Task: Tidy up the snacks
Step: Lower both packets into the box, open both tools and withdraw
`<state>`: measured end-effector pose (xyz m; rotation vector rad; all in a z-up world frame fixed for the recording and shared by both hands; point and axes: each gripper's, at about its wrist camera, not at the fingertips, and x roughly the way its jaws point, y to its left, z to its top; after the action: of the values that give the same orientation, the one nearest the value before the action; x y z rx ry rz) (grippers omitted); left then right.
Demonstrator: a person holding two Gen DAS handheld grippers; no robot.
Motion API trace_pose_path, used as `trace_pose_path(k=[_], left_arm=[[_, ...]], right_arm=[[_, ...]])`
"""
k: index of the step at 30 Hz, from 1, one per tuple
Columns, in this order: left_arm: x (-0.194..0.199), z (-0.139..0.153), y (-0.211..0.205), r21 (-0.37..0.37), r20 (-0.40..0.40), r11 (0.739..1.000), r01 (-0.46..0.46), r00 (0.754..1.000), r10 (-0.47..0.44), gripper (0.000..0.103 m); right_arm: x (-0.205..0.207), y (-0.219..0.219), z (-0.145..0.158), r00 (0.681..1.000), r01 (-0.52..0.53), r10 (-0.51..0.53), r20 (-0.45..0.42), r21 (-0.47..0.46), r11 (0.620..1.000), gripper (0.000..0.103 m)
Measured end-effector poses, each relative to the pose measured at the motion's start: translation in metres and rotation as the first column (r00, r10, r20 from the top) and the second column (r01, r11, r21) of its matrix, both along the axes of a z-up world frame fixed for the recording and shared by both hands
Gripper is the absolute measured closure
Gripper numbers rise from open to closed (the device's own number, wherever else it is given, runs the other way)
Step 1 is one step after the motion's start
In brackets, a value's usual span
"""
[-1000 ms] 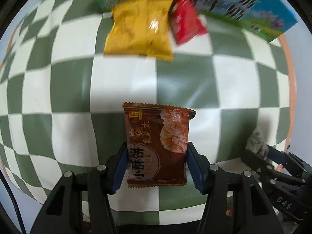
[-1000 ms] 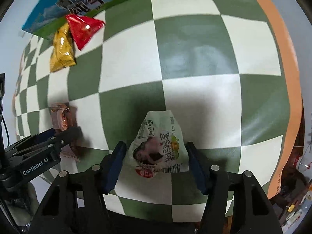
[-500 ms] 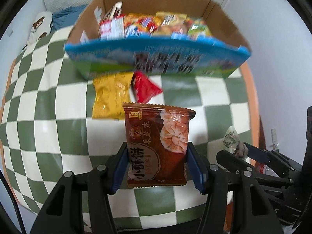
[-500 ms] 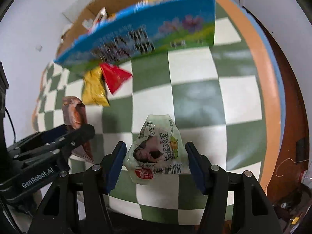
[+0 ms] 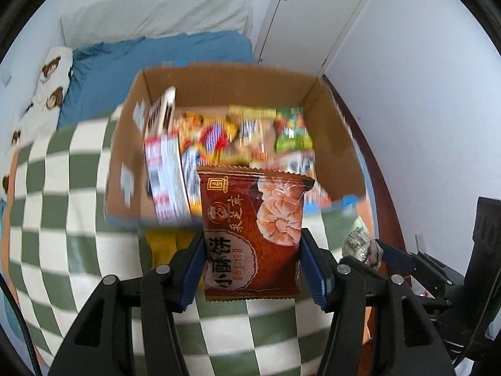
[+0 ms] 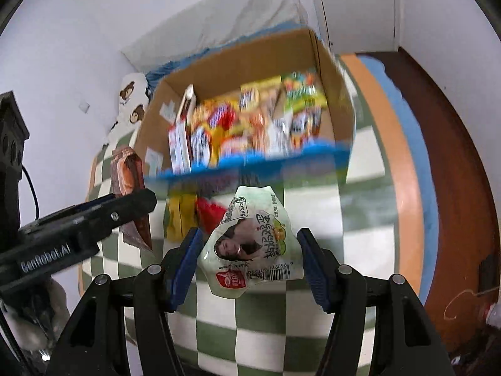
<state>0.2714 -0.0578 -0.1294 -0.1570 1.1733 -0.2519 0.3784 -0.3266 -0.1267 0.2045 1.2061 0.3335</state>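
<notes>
We are holding both packets up off the checkered table (image 5: 62, 219): left gripper (image 5: 252, 269) clamped on the brown biscuit packet (image 5: 253, 235), right gripper (image 6: 247, 263) clamped on the pale green packet (image 6: 253, 250). The snack box (image 5: 219, 78) is lying straight ahead of both jaws, open top facing us; the left looks a bit nearer.

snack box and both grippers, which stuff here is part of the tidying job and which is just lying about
Part of the job:
- cardboard box of snacks
- brown pastry packet in left gripper
- pale green packet in right gripper
- yellow packet and red packet on the checkered cloth

Just lying about:
- bear-print pillow
- blue bedding
- door
</notes>
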Motion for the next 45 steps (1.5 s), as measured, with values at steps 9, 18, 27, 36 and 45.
trace_pose_path(k=[9,18,27,36,45], left_arm=[[0.119,-0.002,0.01,0.036,-0.025,0.999,0.009,1.0,-0.008,0.048],[0.212,-0.06,0.018,0.042,-0.187,0.999,0.01,0.982,-0.002,0.048],[0.254,-0.103,0.03,0.059,-0.296,0.998,-0.006,0.955,0.023,0.048],[0.264,-0.123,0.037,0.061,-0.346,0.998,-0.029,0.937,0.048,0.048],[0.259,-0.118,0.045,0.085,-0.334,0.995,-0.043,0.94,0.069,0.011]], right_arm=[[0.105,0.013,0.028,0.995,-0.025,0.032,0.091,-0.07,0.997,0.038],[0.217,0.029,0.001,0.999,-0.03,0.036,0.032,-0.166,0.986,0.038],[0.281,0.04,-0.067,0.995,-0.037,0.016,-0.102,-0.208,0.977,0.038],[0.31,0.047,-0.1,0.988,-0.048,0.013,-0.154,-0.225,0.973,0.038],[0.31,0.058,-0.111,0.974,-0.085,0.031,-0.224,-0.237,0.968,0.021]])
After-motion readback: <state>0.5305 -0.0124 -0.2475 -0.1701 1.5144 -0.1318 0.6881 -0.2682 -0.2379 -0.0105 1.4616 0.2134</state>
